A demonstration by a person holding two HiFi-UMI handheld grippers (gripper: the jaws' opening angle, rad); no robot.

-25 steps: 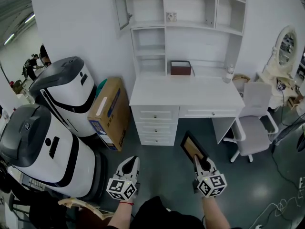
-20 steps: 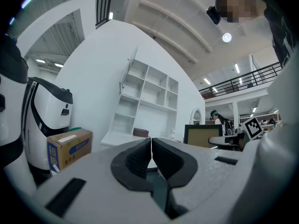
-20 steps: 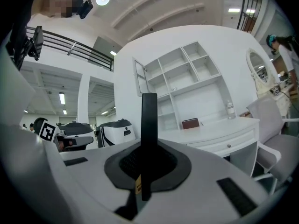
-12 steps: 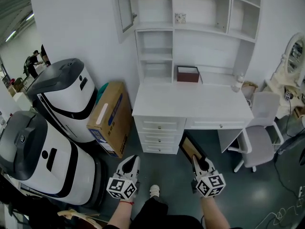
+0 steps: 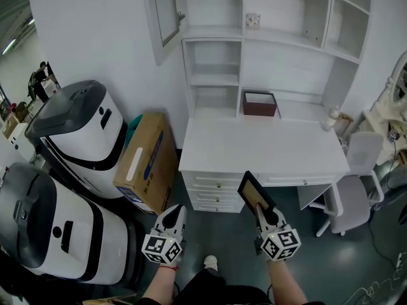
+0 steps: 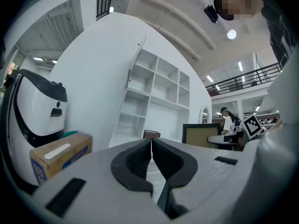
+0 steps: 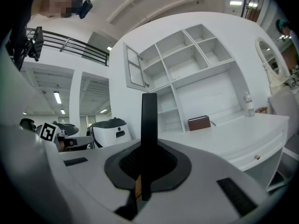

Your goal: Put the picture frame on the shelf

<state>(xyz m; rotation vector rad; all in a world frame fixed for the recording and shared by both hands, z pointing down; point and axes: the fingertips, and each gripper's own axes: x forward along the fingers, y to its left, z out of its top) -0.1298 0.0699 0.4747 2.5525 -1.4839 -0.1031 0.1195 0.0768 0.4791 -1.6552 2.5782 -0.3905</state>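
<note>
A black picture frame (image 5: 255,193) with a tan inside sticks up and forward from my right gripper (image 5: 269,220), which is shut on its lower edge. In the right gripper view the frame (image 7: 149,120) shows edge-on as a dark upright bar between the pads. My left gripper (image 5: 172,220) hangs beside it, shut and holding nothing; its pads (image 6: 140,158) meet. The left gripper view also catches the frame (image 6: 202,133) at its right. The white shelf unit (image 5: 254,37) with open compartments stands above the white desk (image 5: 267,148), straight ahead of both grippers.
A brown box (image 5: 259,103) sits at the back of the desk, a bottle (image 5: 330,117) at its right end. A cardboard carton (image 5: 144,161) leans left of the drawers (image 5: 213,192). Two large white-and-black machines (image 5: 76,132) stand on the left, a grey chair (image 5: 351,196) on the right.
The desk and shelves have come closer and shifted right and down in the head view. Both grippers keep their places, the frame still held in the right one.
</note>
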